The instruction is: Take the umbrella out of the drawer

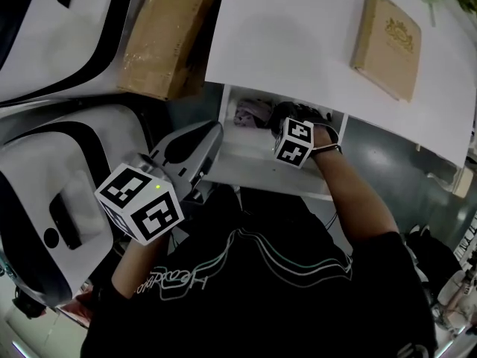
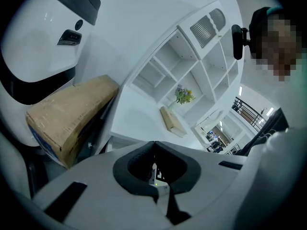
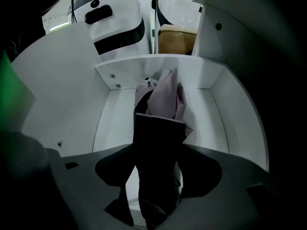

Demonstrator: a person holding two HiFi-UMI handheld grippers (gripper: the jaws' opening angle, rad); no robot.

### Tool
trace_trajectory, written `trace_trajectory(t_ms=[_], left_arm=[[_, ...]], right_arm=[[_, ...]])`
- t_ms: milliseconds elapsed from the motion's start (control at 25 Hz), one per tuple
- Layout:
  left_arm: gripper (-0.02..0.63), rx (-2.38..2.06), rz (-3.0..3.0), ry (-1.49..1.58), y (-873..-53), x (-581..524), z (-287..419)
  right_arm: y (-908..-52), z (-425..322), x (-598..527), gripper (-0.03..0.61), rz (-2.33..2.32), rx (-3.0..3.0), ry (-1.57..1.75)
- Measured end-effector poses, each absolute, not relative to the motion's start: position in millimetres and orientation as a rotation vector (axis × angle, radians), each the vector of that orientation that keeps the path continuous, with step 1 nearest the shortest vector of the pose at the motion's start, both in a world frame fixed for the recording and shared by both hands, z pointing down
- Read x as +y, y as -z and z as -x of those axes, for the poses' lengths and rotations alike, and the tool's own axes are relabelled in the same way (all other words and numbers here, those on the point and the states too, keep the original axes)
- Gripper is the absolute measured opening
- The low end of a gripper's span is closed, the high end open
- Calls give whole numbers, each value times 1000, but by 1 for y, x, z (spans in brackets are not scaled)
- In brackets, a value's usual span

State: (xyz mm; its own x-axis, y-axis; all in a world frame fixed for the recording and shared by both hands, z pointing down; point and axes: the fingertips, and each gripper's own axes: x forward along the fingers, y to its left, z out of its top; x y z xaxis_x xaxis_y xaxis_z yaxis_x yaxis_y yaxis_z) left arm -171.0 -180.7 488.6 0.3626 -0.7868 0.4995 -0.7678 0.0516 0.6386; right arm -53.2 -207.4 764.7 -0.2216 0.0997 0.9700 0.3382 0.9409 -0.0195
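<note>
The white drawer point(image 1: 261, 176) under the desk is pulled out. A folded umbrella point(image 1: 252, 112) lies in it, lilac fabric with a dark sleeve point(image 3: 160, 143). My right gripper point(image 1: 285, 119) points steeply down into the drawer. In the right gripper view its jaws point(image 3: 158, 164) stand wide on either side of the umbrella point(image 3: 162, 97), with a gap at each side. My left gripper point(image 1: 190, 151) hovers just left of the drawer's front corner. In the left gripper view its tips point(image 2: 154, 143) meet, with nothing between them.
A white desk top point(image 1: 298, 36) carries a tan book point(image 1: 387, 45). A cardboard box point(image 1: 168, 36) leans at its left. Large white and black machines point(image 1: 52, 185) fill the left side. White shelving point(image 2: 192, 61) with a small plant point(image 2: 183, 96) stands behind the desk.
</note>
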Motion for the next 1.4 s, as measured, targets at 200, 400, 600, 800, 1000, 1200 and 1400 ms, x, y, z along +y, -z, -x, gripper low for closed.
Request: trace_trajectory(t_ms=[200,400,600,800,1000,1200,1400], left_arm=[[20,-1399,-1683,25,-494,-177,176],[20,-1400,-1673,32,-496,-176,178],[20,-1390,-1688,49,-499,-176,176],[20,-1391,-1684,50,-497,-171,176],[20,-1388,-1684,44,-497,-164,174],[20,-1375,-1709,59,-488,-156,169],[20,-1369,-1745,68,-478,-141,166]], right_arm=[[-772,58,-206,247,336,-1777,235],[-775,58,-206,247,369,-1758,177],[-777,60,-207,247,355,-1742,181],[-774,60,-207,244,336,-1728,179],[-772,57,-205,221,310,-1728,164],[-757,54,-197,216,275,-1742,148],[-729,46,-192,216,227,-1766,191]])
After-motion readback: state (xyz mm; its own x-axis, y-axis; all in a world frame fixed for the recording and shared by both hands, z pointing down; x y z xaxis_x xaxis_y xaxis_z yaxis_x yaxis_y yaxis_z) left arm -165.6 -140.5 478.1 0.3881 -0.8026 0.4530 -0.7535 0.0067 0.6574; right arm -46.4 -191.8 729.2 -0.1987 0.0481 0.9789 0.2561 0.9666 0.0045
